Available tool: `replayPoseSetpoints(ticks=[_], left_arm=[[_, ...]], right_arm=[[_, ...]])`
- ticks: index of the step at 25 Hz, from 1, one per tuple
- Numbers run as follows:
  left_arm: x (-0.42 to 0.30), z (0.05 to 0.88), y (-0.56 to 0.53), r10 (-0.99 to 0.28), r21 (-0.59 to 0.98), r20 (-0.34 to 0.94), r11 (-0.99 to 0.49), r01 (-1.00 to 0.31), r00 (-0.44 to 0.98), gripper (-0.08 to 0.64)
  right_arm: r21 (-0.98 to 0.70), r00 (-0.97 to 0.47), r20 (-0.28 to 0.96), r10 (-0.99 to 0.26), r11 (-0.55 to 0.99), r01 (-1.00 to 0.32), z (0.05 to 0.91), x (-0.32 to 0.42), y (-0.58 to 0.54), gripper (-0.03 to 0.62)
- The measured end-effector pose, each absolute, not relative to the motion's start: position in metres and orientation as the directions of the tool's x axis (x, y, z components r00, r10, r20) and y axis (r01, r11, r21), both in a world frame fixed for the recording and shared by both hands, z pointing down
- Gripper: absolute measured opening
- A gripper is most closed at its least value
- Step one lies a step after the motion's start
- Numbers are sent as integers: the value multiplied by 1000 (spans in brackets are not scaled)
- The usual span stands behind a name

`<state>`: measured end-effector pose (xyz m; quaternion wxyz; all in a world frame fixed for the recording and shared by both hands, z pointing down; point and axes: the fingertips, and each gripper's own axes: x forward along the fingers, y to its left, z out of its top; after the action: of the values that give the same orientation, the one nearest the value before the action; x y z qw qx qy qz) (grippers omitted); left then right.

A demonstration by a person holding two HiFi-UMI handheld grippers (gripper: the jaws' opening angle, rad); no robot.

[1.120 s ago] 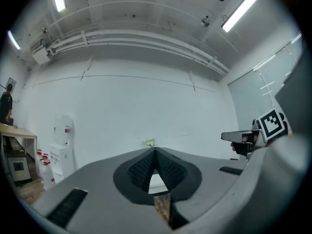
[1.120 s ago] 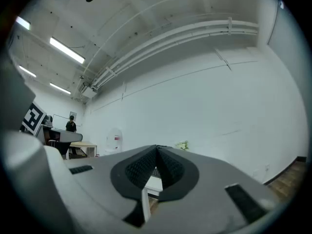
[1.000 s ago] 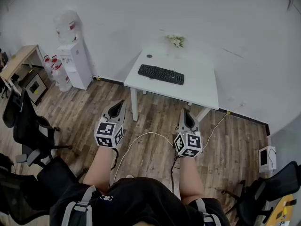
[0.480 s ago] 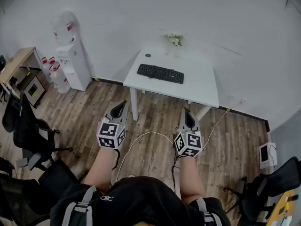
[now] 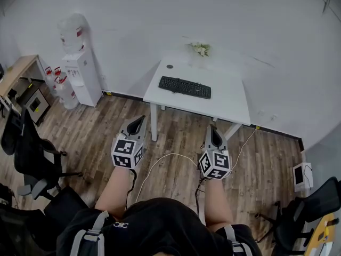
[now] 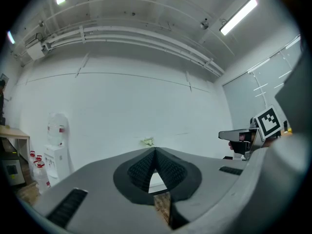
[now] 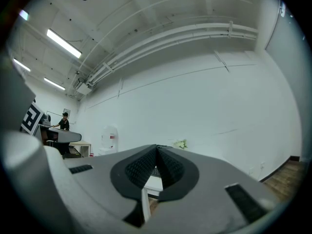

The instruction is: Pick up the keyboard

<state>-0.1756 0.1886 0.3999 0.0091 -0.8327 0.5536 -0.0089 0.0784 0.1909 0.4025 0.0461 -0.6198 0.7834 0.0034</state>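
A black keyboard [image 5: 185,87] lies across the middle of a small white table [image 5: 229,103] against the far wall. My left gripper [image 5: 139,120] and right gripper [image 5: 213,129] are held side by side over the wooden floor, well short of the table, both pointing toward it. Both are shut with nothing between the jaws. In the left gripper view the left gripper [image 6: 155,152] has its tips together with the table edge behind. In the right gripper view the right gripper [image 7: 156,149] is closed the same way, a bit of keyboard [image 7: 155,171] showing in the gap.
A small flower bunch [image 5: 200,48] and a dark round object [image 5: 169,66] sit at the table's back. A water dispenser [image 5: 80,63] with spare bottles stands left; office chairs [image 5: 29,148] flank both sides. A white cable [image 5: 160,161] runs over the floor.
Both grippers have edged forward toward the table together; the table and keyboard sit slightly lower and to the right in the head view. The jaws stayed shut.
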Motion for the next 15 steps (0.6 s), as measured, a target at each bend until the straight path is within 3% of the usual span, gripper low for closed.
replayPoseSetpoints(ticks=[15], left_arm=[[-192, 413, 154, -908, -46, 7, -418, -907, 418, 9]], right_arm=[[-39, -176, -97, -980, 180, -983, 409, 71, 162, 3]])
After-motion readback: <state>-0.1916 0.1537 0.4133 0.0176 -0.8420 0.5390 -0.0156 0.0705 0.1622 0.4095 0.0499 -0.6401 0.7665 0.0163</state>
